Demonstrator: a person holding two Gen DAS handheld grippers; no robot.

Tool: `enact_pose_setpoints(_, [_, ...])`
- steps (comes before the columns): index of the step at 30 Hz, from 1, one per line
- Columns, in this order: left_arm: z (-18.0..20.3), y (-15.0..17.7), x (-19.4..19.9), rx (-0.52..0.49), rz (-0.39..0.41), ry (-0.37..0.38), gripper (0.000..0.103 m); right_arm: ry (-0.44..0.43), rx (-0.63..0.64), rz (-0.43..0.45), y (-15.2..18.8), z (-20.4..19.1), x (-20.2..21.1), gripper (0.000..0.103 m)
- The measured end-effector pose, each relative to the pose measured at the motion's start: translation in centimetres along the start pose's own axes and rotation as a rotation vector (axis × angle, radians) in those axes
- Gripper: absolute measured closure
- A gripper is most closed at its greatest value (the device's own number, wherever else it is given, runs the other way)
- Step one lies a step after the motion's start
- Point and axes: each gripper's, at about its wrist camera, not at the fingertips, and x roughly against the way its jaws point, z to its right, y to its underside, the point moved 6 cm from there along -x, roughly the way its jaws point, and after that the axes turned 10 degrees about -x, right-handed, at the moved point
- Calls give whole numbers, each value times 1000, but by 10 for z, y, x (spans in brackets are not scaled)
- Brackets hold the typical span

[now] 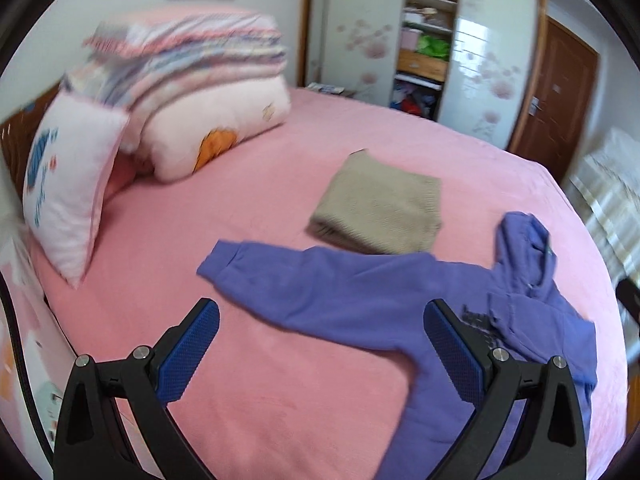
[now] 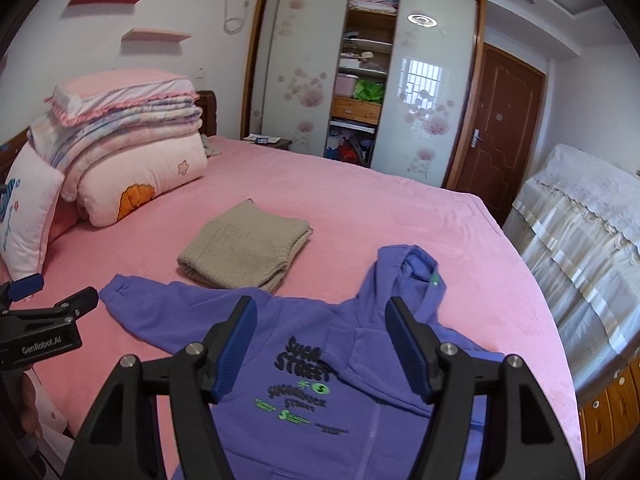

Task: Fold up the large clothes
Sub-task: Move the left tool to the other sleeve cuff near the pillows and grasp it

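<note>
Hoodie (image 2: 304,344) flat on bed (image 2: 360,208), both jaws wide, empty; sleeve (image 1: 272,280) overlaps folded knit (image 2: 248,248), could drag it.

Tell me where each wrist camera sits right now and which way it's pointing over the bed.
Left wrist: above the bed's near-left side, looking along its open tongs at the purple hoodie sleeve; only its own tongs show.
Right wrist: over the hoodie's printed chest, facing the wardrobe; own open tongs, plus the left tongs at the left edge.
Shared: hoodie, folded beige garment, bedding stack, pink bed.
</note>
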Motion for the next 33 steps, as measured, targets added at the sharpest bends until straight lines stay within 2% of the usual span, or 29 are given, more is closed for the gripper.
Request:
enact_pose_setpoints(6, [-54,25,-67,214,-68,16,2,5,48,-68,15,-45,-47,36])
enact_pose_setpoints(12, [-77,51,-127,304,-144,-9,2,7,93,-142,30,-77,-90,36])
enact_pose_setpoints(19, [-93,87,-191,454,-244,90,3,-14,137,-200,46,-106,-119,36])
enact_pose_setpoints(23, [-94,102,-215,503,-276,125,3,-24,152,-215,53,-114,-128,36])
enact_pose_setpoints(27, [-89,109,-229,546,-274,139,3,-30,147,-235,61,-113,-136,36])
enact_pose_setpoints(33, [-81,103,-240,567,-219,157,3,-37,120,-268,72,-100,-146,36])
